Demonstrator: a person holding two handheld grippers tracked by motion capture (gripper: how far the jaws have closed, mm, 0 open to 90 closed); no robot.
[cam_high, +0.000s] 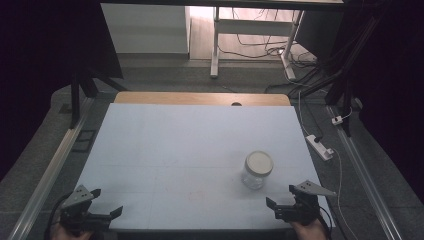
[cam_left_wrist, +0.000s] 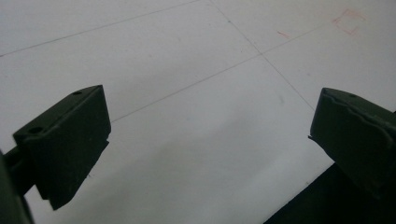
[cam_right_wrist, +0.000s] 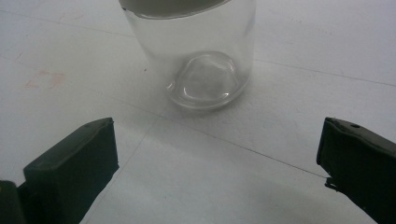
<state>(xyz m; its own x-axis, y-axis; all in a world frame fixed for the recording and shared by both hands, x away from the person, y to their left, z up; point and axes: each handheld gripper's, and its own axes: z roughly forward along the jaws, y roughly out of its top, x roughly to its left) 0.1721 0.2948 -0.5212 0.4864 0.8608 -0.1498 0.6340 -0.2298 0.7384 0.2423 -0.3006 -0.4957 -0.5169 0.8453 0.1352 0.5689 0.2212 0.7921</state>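
Observation:
A clear glass jar (cam_high: 257, 170) with a white lid stands upright on the pale tabletop (cam_high: 190, 150), right of centre. My right gripper (cam_high: 283, 196) sits at the front right edge, just short of the jar, open with nothing between its jaws. In the right gripper view the jar (cam_right_wrist: 198, 56) stands a little beyond the spread jaws of that gripper (cam_right_wrist: 217, 172). My left gripper (cam_high: 106, 202) rests open at the front left corner. In the left gripper view my left gripper (cam_left_wrist: 210, 140) has only bare tabletop between its jaws.
A wooden strip (cam_high: 200, 98) with a small hole borders the table's far edge. Metal rails (cam_high: 50, 170) run along both sides. A white power strip (cam_high: 320, 146) and cables lie on the floor to the right. A white desk frame (cam_high: 250, 35) stands beyond.

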